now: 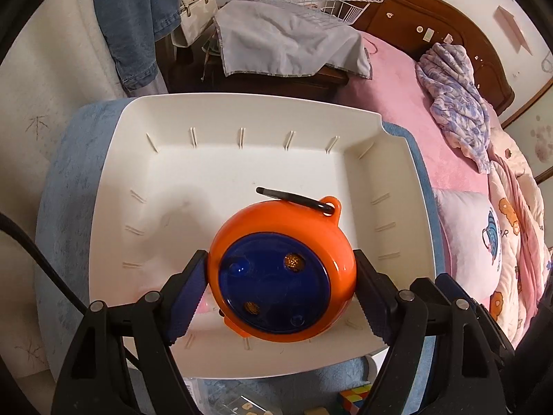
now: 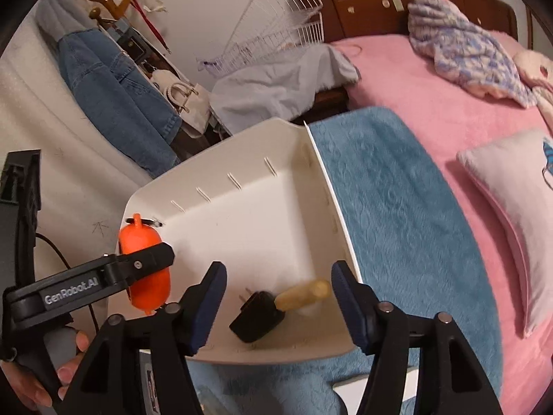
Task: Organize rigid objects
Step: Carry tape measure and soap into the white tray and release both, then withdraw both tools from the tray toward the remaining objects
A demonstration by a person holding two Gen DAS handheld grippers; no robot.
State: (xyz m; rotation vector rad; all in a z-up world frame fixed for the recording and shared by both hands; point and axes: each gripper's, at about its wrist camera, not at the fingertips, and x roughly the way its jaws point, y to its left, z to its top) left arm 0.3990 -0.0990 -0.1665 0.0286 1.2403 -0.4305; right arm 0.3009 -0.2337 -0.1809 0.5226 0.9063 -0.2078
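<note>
While the orange toy is clamped across its smooth rim by the left gripper above the tray, slipping seems likely; the right gripper is held open, empty.

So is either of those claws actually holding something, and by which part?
The left gripper clamps the orange round gadget by its sides, over the white tray. The right gripper holds nothing.

Pink bed, blue towel, hanging jeans.
</note>
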